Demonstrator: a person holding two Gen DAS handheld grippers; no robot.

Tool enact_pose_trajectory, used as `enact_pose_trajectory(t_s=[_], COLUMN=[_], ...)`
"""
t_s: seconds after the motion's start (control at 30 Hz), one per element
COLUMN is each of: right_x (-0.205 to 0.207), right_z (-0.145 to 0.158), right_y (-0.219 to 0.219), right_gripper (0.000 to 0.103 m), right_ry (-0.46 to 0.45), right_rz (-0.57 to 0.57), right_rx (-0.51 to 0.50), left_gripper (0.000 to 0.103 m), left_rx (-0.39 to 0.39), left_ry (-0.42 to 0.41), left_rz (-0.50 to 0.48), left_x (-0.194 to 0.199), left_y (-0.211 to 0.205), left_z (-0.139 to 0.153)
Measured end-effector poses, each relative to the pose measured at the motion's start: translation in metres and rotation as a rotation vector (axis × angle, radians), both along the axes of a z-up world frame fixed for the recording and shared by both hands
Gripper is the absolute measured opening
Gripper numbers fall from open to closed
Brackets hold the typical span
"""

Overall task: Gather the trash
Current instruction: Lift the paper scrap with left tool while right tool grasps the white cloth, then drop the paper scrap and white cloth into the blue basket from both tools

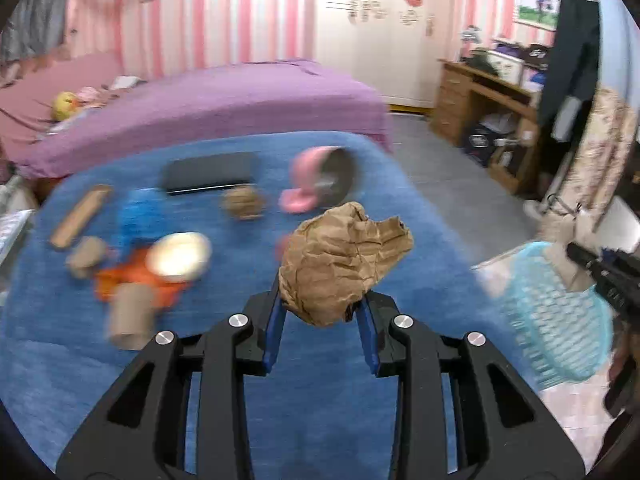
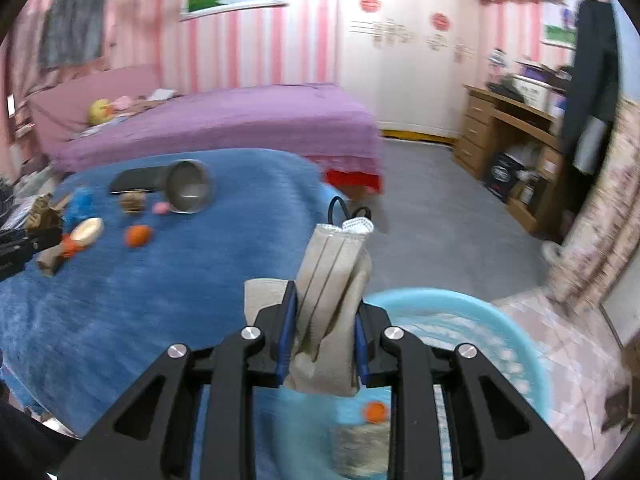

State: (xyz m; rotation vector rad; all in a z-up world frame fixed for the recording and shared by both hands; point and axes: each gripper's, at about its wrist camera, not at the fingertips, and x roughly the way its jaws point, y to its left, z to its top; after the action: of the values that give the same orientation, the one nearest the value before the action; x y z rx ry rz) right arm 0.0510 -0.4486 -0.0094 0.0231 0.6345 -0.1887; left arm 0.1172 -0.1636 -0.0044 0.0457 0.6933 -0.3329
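My left gripper [image 1: 322, 312] is shut on a crumpled brown paper wad [image 1: 344, 260], held above the blue-covered table [image 1: 280, 400]. My right gripper [image 2: 324, 312] is shut on a folded beige face mask [image 2: 332, 280] with black ear loops, just over the near rim of a turquoise basket [image 2: 500, 320]. An orange scrap [image 2: 375, 412] and a blurred pale piece lie inside that basket. In the left wrist view the basket [image 1: 560, 328] sits to the right of the table, with the right gripper [image 1: 600, 276] above it. The left gripper [image 2: 20, 244] shows at the far left of the right wrist view.
On the blue cover lie a cardboard tube [image 1: 130, 316], a white dish [image 1: 180, 256], orange bits [image 2: 138, 235], a brown ball [image 1: 243, 203], a metal bowl [image 2: 188, 187], a dark flat case [image 1: 208, 172] and a wooden stick [image 1: 80, 216]. A purple bed [image 1: 224, 108] stands behind, a wooden desk [image 1: 480, 96] at right.
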Motion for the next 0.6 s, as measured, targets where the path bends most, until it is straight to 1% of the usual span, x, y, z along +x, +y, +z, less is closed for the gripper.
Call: enact_pose_trajectory(t_s=[0.07,0.13,0.23,0.33,0.43,0.53,0.6], right_x=[-0.013,-0.026,-0.040,-0.050,-0.059,-0.070,-0.076], right_z=[0.000,-0.002,-0.007,-0.010,-0.012,-0.014,-0.015], right_y=[-0.027,-0.055,-0.080,-0.094,-0.103,-0.114,-0.121], right_gripper=[0.025,0.025,0.025,0.025,0.025,0.025,0.025], right_ry=[0.000,0.001,0.006,0.004,0.006,0.001,-0.006], right_rz=[-0.044,-0.090,-0.134,-0.158,-0.174,-0.191,-0.205], right_rx=[0.002,0.017,0.016,0.015,0.006,0.001,0.013], left_gripper=[0.031,0.031,0.031,0.031,0.031,0.031,0.032], left_rx=[-0.002,0.006,-0.010,0.001,0.019,0.024,0.037], left_ry=[-0.008,-0.021,-0.002,0.020,0.047,0.103,0.116], left_rz=[-0.041,-0.094,-0.169,-0.240,-0.287,-0.327,-0.336], left_x=[-0.006,-0.015,-0.029,-0.046,-0.057,-0.060,-0.060], left_y=[-0.031,-0.071,-0.123,-0.168,-0.205,-0.233,-0.247], left_z=[0.000,-0.003,-0.011,-0.022,-0.035,-0.048,-0.053])
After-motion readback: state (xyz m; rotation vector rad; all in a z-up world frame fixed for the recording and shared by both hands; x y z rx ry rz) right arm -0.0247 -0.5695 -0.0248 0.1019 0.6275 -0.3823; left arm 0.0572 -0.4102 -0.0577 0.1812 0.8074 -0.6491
